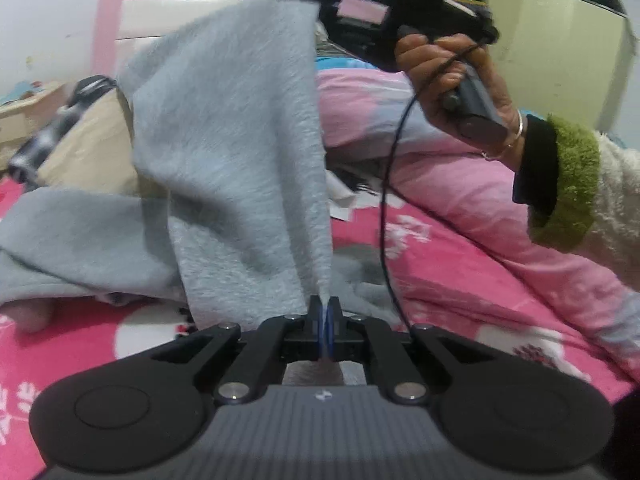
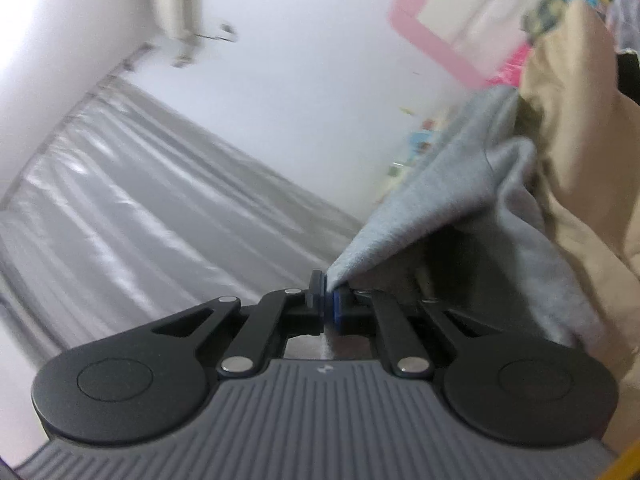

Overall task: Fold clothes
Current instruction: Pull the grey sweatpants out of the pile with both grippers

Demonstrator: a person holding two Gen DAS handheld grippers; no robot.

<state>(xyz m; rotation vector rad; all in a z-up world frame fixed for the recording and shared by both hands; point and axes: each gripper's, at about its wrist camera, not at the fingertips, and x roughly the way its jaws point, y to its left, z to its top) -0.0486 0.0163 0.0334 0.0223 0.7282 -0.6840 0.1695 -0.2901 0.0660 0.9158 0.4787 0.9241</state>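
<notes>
Grey fleece garment (image 1: 240,128) held aloft over bed (image 1: 460,264), pinched by left gripper (image 1: 325,312) and right gripper (image 2: 325,300); no fold made yet.

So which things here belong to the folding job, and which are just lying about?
In the job:
- grey fleece garment
- left gripper, shut on one edge
- right gripper, shut on another edge

Lying about:
- pink quilt
- beige garment
- pink headboard
- pink printed bedsheet

We see a pale grey fleece garment (image 1: 224,128) over a hot-pink bedspread (image 1: 460,280) patterned with white motifs.
</notes>
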